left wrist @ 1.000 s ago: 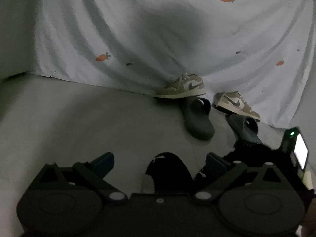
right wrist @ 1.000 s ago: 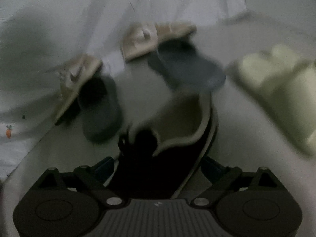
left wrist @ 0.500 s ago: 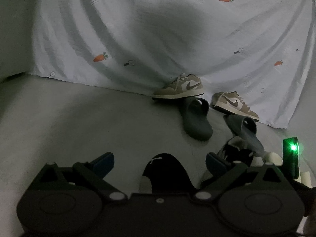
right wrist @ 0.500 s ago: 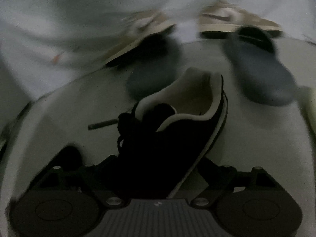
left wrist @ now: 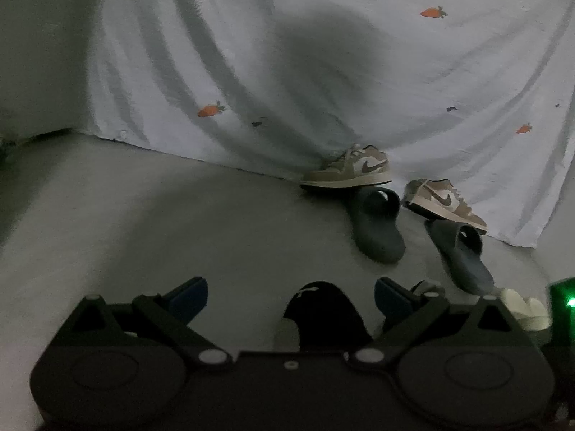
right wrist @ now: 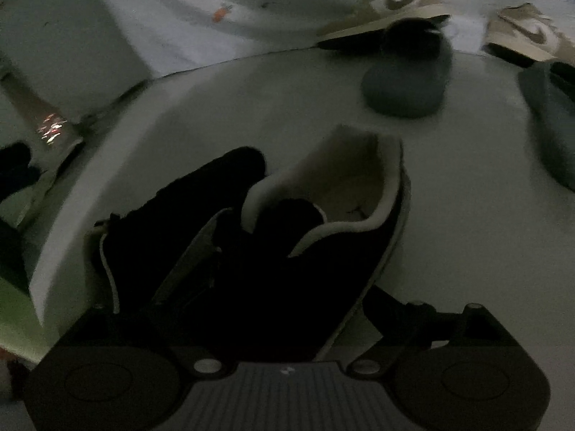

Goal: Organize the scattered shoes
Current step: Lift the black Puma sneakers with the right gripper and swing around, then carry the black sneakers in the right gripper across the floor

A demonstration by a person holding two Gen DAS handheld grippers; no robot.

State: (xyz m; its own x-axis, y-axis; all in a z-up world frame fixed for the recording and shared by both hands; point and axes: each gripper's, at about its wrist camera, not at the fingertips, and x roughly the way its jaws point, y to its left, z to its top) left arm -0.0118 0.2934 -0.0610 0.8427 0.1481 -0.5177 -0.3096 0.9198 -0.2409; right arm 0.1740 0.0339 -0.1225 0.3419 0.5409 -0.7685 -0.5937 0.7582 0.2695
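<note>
The room is dim. In the right wrist view, the right gripper fills the bottom of the frame with a black sneaker between its jaws, the pale lining of the shoe's collar turned up toward the centre of the picture. The jaws are spread wide and opening at this moment; their tips are lost in the dark under the shoe, so I cannot tell whether the pads press on it. A second black shoe lies just left of it, touching or nearly so.

Beyond them on the grey floor, in the upper right of the frame, sit two tan sneakers along the edge of a white carrot-print sheet, with two dark grey slides just in front of them, one slide's strap end tucked against the nearer sneaker.

In the left wrist view, the left gripper sits low in the frame with its blue-padded jaws spread apart and clear of everything. The toe of a black shoe rises between them at bottom centre, touching neither pad. The tan sneakers and slides lie right of centre against the sheet. A pale cream object lies near the right edge, beside a glowing green light.
</note>
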